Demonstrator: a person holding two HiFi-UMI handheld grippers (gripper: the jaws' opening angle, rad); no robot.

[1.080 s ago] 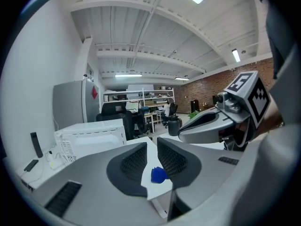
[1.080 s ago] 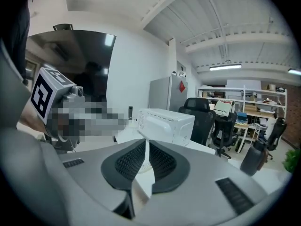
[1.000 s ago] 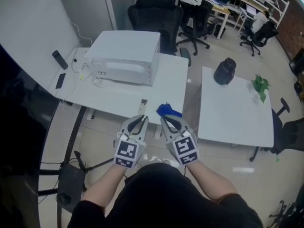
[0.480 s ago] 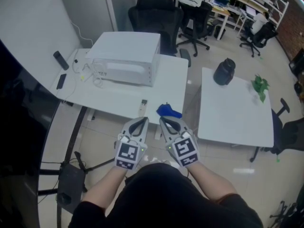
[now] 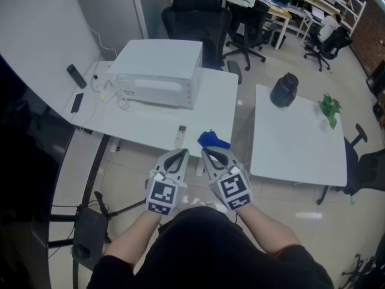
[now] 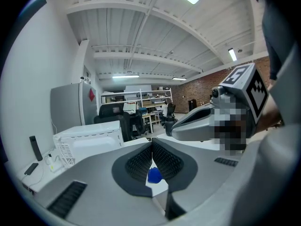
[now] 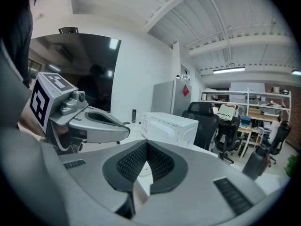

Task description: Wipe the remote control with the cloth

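A slim white remote control (image 5: 181, 135) lies near the front edge of the white table (image 5: 150, 122). A crumpled blue cloth (image 5: 213, 140) lies just right of it. Both grippers hover side by side in front of that edge, apart from both objects. My left gripper (image 5: 179, 155) is shut with nothing in it, short of the remote. My right gripper (image 5: 207, 153) is also shut and empty, short of the cloth. In the left gripper view the jaws (image 6: 152, 145) meet, the blue cloth (image 6: 154, 175) shows below them, and the right gripper (image 6: 202, 124) is alongside. The right gripper view shows its jaws (image 7: 146, 143) pressed together.
A white microwave (image 5: 159, 71) with cables stands at the back of the table, with two dark handsets (image 5: 75, 75) at the left end. A second white table (image 5: 295, 143) to the right carries a black jug (image 5: 284, 90) and a green plant (image 5: 329, 107). Office chairs (image 5: 198, 17) stand behind.
The left gripper's jaw tips have come together a little. Both hands stay where they were, and the remote and cloth have not moved.
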